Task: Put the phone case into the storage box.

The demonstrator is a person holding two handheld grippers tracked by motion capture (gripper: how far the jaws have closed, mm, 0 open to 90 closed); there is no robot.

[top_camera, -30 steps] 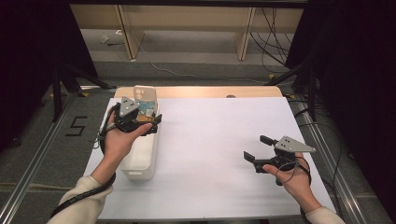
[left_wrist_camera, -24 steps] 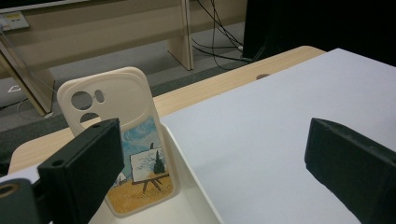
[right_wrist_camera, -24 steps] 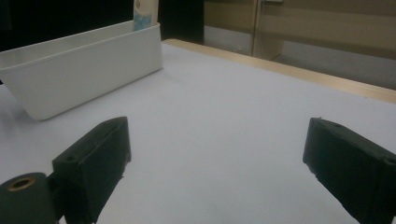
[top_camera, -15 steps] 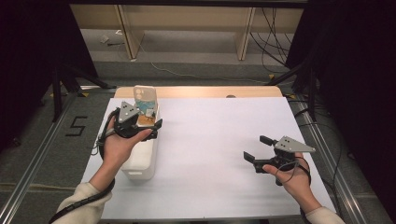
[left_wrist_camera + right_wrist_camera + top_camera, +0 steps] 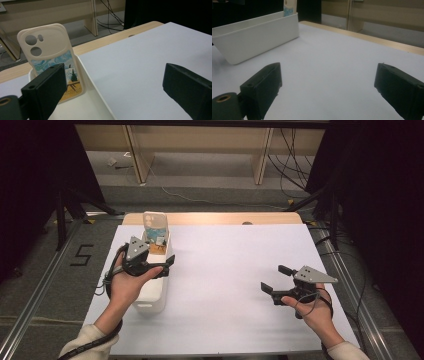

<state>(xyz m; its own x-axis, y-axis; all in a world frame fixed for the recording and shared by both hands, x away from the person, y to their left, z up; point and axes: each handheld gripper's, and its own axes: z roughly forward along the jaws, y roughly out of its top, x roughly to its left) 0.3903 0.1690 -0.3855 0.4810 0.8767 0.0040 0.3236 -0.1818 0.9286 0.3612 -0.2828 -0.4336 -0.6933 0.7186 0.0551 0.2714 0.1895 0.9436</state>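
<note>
Both grippers stand wide open and hold nothing: the left gripper (image 5: 161, 261) hovers over the white bin (image 5: 150, 295), the right gripper (image 5: 278, 279) above bare table (image 5: 235, 255). A phone case (image 5: 51, 53) leans upright against the bin's far end. A jaw brushing the case could tip it flat or out over the rim.

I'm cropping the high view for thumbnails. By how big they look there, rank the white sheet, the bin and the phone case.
1. White sheet, by far the largest.
2. Bin, partly hidden by the left hand.
3. Phone case, smallest, standing in the bin's far end.
</note>
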